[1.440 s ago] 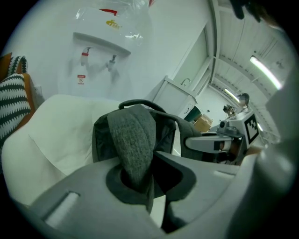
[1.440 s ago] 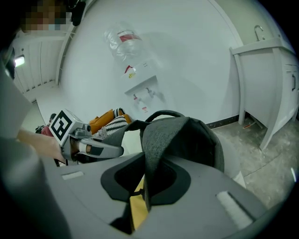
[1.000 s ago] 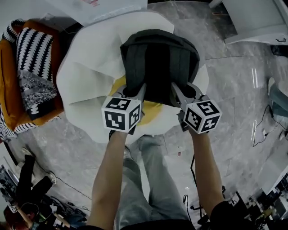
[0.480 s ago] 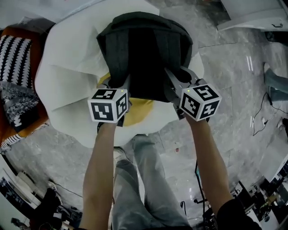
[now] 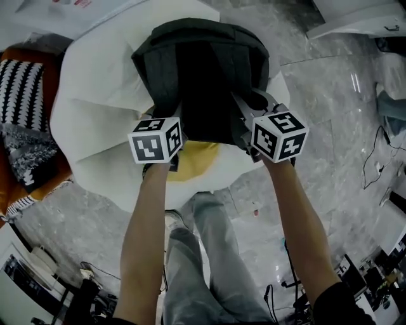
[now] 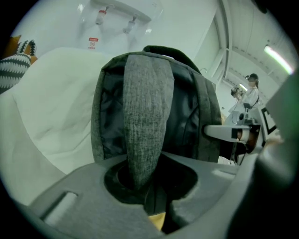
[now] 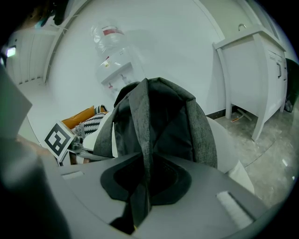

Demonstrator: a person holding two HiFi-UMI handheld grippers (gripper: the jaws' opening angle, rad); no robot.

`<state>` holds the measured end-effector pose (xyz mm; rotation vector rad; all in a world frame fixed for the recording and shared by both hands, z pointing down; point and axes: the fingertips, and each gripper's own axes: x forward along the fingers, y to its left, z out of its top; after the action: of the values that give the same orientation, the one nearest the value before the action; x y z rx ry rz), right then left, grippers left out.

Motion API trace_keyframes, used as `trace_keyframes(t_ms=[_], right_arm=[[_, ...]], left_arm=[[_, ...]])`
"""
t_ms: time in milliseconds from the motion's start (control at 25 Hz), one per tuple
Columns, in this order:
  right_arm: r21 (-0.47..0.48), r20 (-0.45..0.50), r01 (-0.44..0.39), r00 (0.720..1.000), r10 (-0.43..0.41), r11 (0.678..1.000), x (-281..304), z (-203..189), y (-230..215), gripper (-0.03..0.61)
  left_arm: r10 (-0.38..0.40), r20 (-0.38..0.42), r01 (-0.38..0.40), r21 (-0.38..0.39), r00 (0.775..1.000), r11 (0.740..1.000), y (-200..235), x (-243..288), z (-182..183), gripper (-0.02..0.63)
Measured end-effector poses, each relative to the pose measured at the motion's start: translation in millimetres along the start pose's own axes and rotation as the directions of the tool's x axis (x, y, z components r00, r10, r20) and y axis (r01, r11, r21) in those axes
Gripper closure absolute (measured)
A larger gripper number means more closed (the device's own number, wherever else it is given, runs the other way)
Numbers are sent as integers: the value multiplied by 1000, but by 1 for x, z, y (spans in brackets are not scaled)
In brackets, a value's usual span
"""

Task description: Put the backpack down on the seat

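Observation:
A dark grey backpack [image 5: 203, 70] stands upright on the white seat [image 5: 95, 120], just behind its yellow centre [image 5: 193, 159]. My left gripper [image 5: 176, 122] is at the pack's lower left. Its jaws are opening, and the grey shoulder strap [image 6: 145, 130] still runs down between them through a visible gap. At the lower right, my right gripper [image 5: 244, 120] is shut on the other strap [image 7: 145, 135]. The left gripper [image 6: 156, 205] and the right gripper [image 7: 140, 205] fill the bottom of their own views, the pack rising right behind them.
An orange chair with black-and-white cushions [image 5: 25, 101] stands left of the seat. A white cabinet [image 5: 355, 19] is at the back right, and a water dispenser [image 7: 112, 51] behind the seat. Cables lie on the marble floor [image 5: 374, 171]. A person [image 6: 250, 93] stands far off.
The backpack and both grippers have moved forward over the seat and settled. In the last half second the left cube turned slightly; the pack stayed put.

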<state>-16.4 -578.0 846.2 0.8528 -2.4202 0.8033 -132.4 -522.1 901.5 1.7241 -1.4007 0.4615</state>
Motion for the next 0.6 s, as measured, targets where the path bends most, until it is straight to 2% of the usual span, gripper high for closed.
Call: trace_keyframes(t_ms=[120, 280, 360, 480, 600], right_arm=[[21, -3, -11, 1000, 11, 1000, -2, 4, 6, 527], [41, 16, -46, 999, 45, 998, -15, 8, 22, 426], [49, 23, -43, 999, 42, 998, -21, 8, 27, 407], [43, 27, -30, 999, 29, 999, -31, 10, 30, 397], [35, 31, -4, 1000, 3, 999, -39, 14, 31, 394]], left_arm=[[33, 1, -33, 5, 999, 999, 7, -6, 3, 525], [65, -6, -65, 16, 998, 998, 10, -18, 1, 446], [74, -10, -74, 16, 997, 997, 12, -25, -1, 416], [83, -11, -83, 19, 996, 996, 13, -39, -4, 416], [95, -19, -94, 52, 995, 994, 15, -52, -6, 416]])
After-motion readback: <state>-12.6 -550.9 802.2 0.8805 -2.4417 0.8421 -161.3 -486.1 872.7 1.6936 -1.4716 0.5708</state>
